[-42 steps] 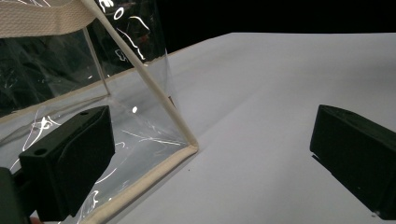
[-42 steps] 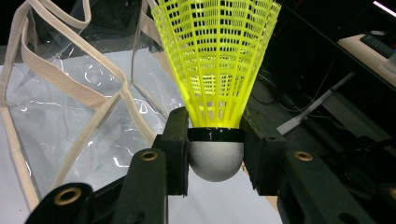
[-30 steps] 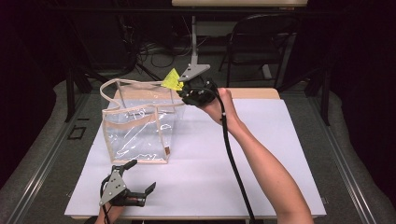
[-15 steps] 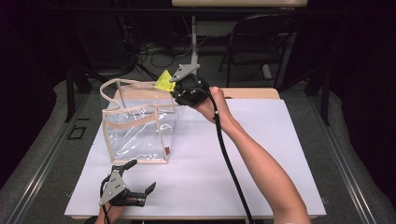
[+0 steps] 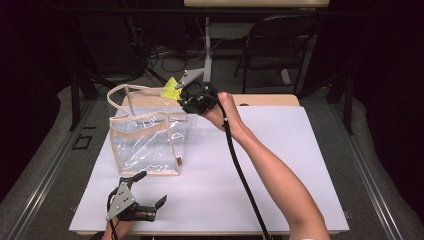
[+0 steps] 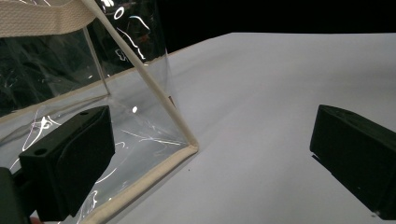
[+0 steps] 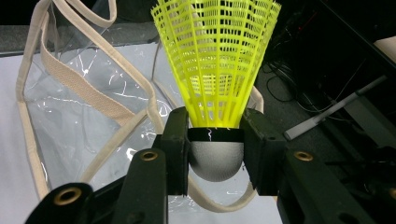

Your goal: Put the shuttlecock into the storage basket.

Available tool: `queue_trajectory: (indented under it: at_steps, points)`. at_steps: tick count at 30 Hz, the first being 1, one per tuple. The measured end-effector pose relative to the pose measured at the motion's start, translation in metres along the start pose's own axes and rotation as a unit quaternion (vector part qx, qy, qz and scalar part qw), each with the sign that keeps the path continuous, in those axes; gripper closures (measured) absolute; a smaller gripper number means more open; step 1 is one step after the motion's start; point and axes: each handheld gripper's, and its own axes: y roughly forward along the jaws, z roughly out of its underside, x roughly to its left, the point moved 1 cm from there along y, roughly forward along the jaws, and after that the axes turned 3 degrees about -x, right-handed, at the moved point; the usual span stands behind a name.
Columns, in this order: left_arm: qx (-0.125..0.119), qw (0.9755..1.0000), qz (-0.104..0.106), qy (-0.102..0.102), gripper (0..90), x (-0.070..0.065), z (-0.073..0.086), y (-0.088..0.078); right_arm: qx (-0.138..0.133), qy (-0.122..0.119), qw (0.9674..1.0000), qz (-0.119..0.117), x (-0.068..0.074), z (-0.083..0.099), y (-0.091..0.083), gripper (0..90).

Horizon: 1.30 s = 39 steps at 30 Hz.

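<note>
The right forearm (image 5: 272, 172) reaches diagonally up the table from the bottom edge, its hand (image 5: 223, 111) wrapped around the right gripper (image 5: 186, 95), which is held raised and pointed away and to the left. Its jaws are clamped on something between them. The left gripper (image 5: 150, 192) sits low near the table's near edge, jaws spread wide apart with nothing between them.

We observed a yellow mesh-skirted shuttlecock (image 7: 216, 60) with a grey rounded cork, skirt pointing up, clamped at its base, above the 2 o'clock corner of a clear plastic tote bag (image 5: 145, 145). The bag, trimmed in beige webbing, stood upright and open at the table's 9 o'clock.
</note>
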Motion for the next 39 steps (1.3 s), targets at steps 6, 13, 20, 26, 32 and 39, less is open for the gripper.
queue_trajectory:
  at_steps: [6, 13, 20, 26, 32, 39]
  points:
    - [-0.001, 1.0000, 0.000, -0.001, 0.0, 0.000, 0.000, 0.000, 0.003, 0.002, 1.0000, -0.004, 0.000, -0.001, 0.003, 64.4]
    - [-0.001, 1.0000, 0.000, -0.001, 0.0, 0.000, 0.000, 0.000, 0.008, 0.004, 0.9999, -0.010, -0.002, -0.001, 0.006, 64.4]
    - [0.000, 1.0000, 0.000, -0.001, 0.0, 0.000, 0.000, 0.000, 0.020, 0.001, 0.9997, -0.015, -0.003, -0.002, 0.010, 64.4]
    - [0.000, 1.0000, 0.000, 0.000, 0.0, 0.000, 0.000, -0.001, 0.025, 0.005, 0.9995, -0.020, -0.004, -0.003, 0.013, 64.4]
    - [0.000, 1.0000, 0.000, 0.000, 0.0, 0.000, 0.000, -0.001, 0.033, 0.001, 0.9991, -0.025, -0.006, -0.005, 0.017, 64.4]
    - [-0.002, 1.0000, -0.001, -0.002, 0.0, 0.000, 0.000, -0.001, 0.044, 0.005, 0.9985, -0.032, -0.008, -0.005, 0.022, 64.4]
